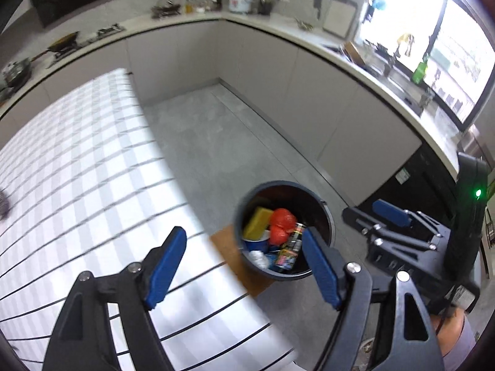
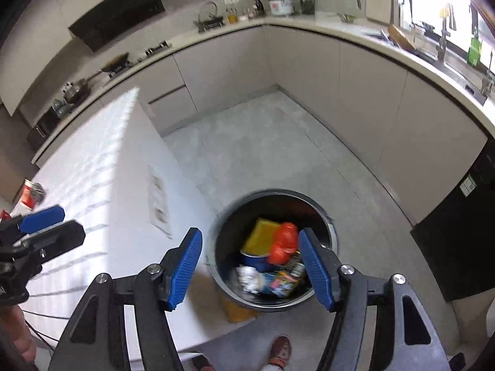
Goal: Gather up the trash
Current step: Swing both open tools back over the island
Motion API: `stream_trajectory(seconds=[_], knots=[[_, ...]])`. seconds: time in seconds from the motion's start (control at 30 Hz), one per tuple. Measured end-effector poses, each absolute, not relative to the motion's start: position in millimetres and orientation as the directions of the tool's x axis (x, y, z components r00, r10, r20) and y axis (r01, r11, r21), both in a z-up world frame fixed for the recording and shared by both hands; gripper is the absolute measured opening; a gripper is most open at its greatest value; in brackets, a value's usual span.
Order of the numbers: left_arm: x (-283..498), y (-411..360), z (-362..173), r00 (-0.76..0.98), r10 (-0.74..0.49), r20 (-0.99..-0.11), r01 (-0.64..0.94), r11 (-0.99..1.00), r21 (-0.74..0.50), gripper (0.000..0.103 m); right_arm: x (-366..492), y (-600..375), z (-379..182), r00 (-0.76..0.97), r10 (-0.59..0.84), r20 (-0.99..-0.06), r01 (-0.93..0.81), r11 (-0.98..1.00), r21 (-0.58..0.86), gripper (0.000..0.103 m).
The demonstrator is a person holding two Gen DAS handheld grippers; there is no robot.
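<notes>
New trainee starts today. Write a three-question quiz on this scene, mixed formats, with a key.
1. True or false: the left gripper holds a piece of trash.
2. Which lies in the bin? A) a yellow sponge B) a kettle C) a knife
3. Fill in: the bin stands on the ____, beside the table.

Key:
1. False: both it and the right gripper are open and empty.
2. A, next to an orange bag.
3. floor.
</notes>
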State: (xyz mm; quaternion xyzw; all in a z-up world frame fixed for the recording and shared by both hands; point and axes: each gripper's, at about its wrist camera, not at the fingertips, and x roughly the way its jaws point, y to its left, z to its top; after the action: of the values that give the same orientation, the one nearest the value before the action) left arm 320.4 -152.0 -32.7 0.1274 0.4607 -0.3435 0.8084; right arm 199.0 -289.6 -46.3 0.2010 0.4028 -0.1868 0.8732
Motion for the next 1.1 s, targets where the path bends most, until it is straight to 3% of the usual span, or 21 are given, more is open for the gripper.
stream_trajectory(seconds=[0.27,0.53,0.87,1.1], knots=[[351.5,-5.6,-15.7,0.468,-0.38,-0.798,0.563,0.824,-0.062,0.082,253.4,-151.7,3.4,0.702,-0.102,-0.705,0.361,0.904,0.229,0.071],[391.7,110.6,-24.5,0.543,-0.246,-0.803,0.382,0.924,-0.025,0.082,323.2,-29.2,-2.0,0.702,0.042,-0.711,0.204,0.945,0.257,0.071],[442.6,174.6,-38.5,0.574,-0.106,-0.812,0.188,0.982,0.005,0.082,404.2,61.7,-3.9,0.691,0.149,-0.708,-0.012,0.981,0.194,0.072],[473.8,199.6,-49.1,0.571,-0.056,-0.819,0.151,0.988,0.038,0.082,443.7,79.9,-9.3,0.681,0.197,-0.706,-0.057,0.975,0.217,0.072]])
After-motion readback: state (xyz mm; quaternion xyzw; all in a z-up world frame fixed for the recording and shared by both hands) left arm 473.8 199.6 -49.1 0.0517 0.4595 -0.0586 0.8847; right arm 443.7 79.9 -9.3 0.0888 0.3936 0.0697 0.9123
